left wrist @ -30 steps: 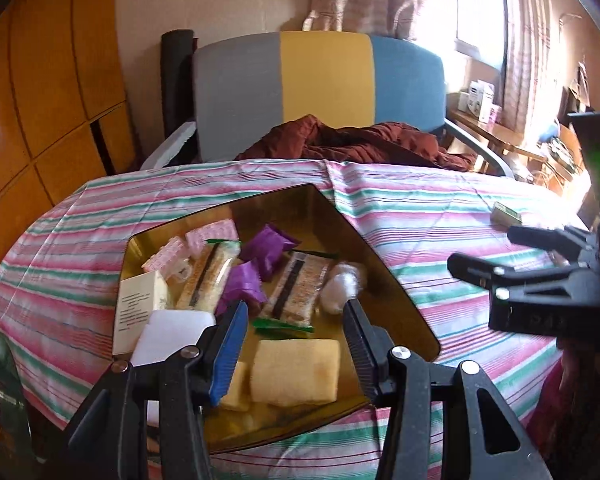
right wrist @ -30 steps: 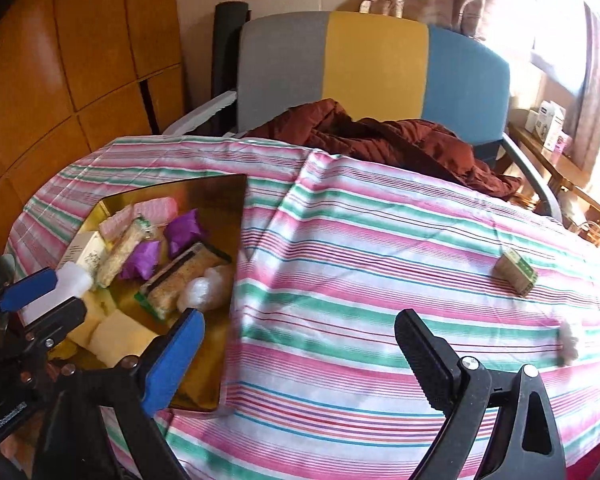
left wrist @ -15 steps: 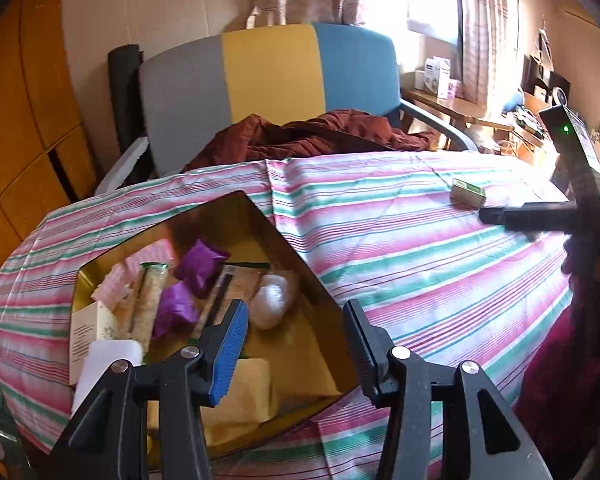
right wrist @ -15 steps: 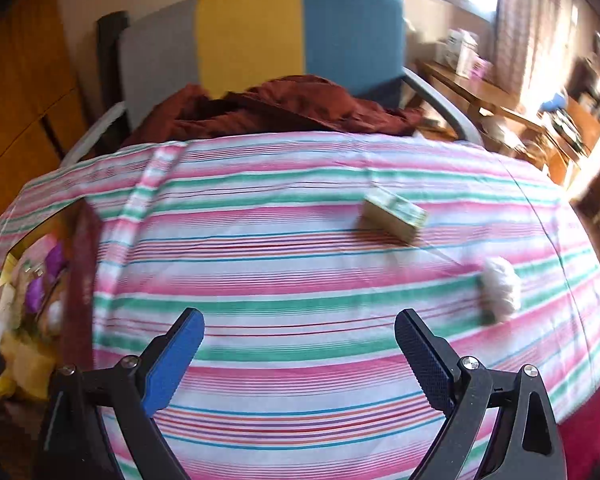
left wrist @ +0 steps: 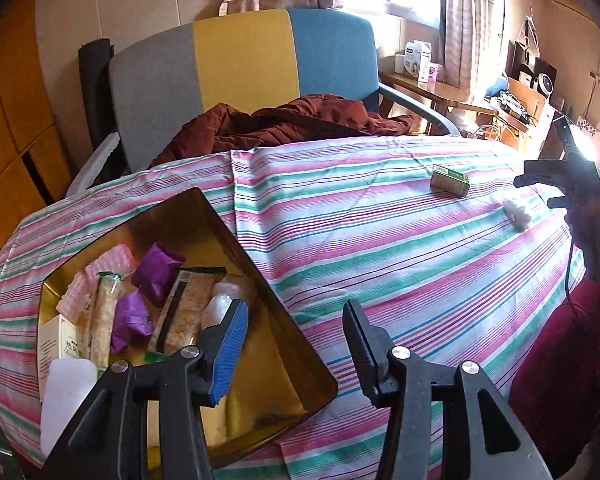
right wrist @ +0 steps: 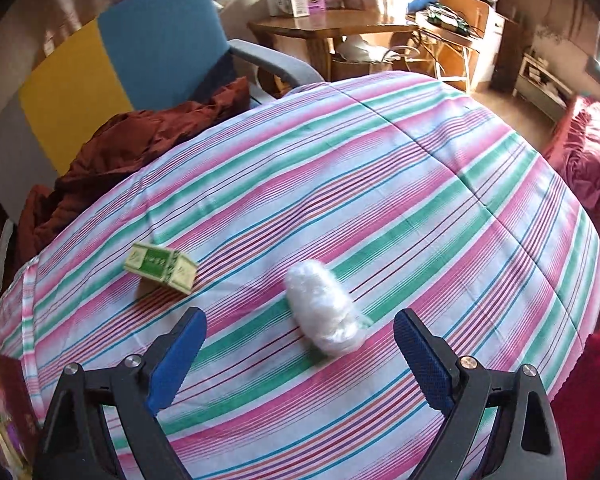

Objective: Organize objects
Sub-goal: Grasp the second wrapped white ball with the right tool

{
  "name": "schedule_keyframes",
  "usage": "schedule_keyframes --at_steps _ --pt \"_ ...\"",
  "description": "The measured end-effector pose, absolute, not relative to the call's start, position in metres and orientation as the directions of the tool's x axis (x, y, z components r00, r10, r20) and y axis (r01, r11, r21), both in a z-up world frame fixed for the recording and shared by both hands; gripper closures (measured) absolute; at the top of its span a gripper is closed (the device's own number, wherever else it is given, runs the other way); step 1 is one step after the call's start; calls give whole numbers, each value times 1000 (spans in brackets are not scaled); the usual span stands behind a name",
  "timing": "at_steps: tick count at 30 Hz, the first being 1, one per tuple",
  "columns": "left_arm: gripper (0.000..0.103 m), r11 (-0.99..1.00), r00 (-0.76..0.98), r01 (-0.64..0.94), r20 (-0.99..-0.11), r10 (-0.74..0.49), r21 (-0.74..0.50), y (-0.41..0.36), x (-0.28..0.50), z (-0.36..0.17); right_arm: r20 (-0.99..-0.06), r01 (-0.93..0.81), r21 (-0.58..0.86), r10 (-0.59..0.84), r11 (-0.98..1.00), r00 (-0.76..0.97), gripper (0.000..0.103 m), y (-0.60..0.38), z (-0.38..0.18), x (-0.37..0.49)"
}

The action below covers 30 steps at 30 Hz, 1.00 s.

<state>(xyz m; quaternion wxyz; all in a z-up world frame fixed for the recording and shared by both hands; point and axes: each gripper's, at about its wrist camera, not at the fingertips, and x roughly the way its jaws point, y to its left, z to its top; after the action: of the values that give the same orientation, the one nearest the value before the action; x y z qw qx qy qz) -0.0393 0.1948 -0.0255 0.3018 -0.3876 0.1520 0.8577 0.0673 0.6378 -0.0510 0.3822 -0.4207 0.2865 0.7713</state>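
Note:
A gold tin [left wrist: 284,320] on the striped tablecloth [left wrist: 380,240] holds several wrapped snacks, among them purple packets [left wrist: 156,268] and a long cereal bar [left wrist: 184,312]. My left gripper [left wrist: 296,344] hovers open over the tin's right edge with nothing in it. On the cloth lie a small green box [right wrist: 160,266] and a white wrapped snack [right wrist: 326,306]. My right gripper [right wrist: 300,352] stands open just short of the white snack, which lies between and ahead of its fingers. In the left wrist view the green box [left wrist: 450,180], white snack [left wrist: 518,210] and right gripper [left wrist: 556,184] sit at far right.
A grey, yellow and blue chair [left wrist: 244,76] with a brown garment [left wrist: 284,124] stands behind the table. A wooden side table [right wrist: 332,28] with boxes and a red cushion [right wrist: 588,152] lie beyond the table's right edge. A person's red sleeve [left wrist: 560,360] shows at the right.
The right gripper swung right, away from the tin, and closed in on the white snack and green box. The left wrist view turned right too, so the tin sits further left.

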Motion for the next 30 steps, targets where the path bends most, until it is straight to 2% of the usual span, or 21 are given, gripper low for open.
schedule_keyframes --at_steps 6,9,10,11,12,18,24,26,30 --pt "53 -751 -480 -660 -773 414 7 216 -42 -28 -892 -829 59 343 -557 -294 12 660 -69 48" --pt "53 -736 -463 -677 -778 424 2 231 -41 -28 -919 -809 -7 323 -588 -227 23 661 -88 36" --pt "53 -728 -458 -686 -779 427 5 238 -41 -28 -931 -801 -28 307 -598 -197 38 661 -96 33" --pt "53 -721 -454 -693 -780 429 7 244 -40 -28 -939 -790 -48 297 -612 -173 61 660 -103 31" --pt "53 -713 -449 -701 -781 433 8 250 -40 -28 -939 -781 -62 302 -622 -166 63 658 -104 31" --pt "52 -645 -413 -764 -784 463 22 304 -39 -26 -906 -746 -14 324 -666 -271 65 644 -83 31" --pt "38 -570 -374 -821 -791 484 40 367 -43 -33 -882 -744 58 315 -665 -350 65 645 -69 33" --pt "28 -547 -352 -837 -792 499 27 388 -47 -36 -882 -743 65 310 -666 -355 65 644 -69 34" --pt "23 -510 -326 -860 -795 511 26 427 -55 -44 -893 -744 14 327 -668 -310 65 645 -74 31"
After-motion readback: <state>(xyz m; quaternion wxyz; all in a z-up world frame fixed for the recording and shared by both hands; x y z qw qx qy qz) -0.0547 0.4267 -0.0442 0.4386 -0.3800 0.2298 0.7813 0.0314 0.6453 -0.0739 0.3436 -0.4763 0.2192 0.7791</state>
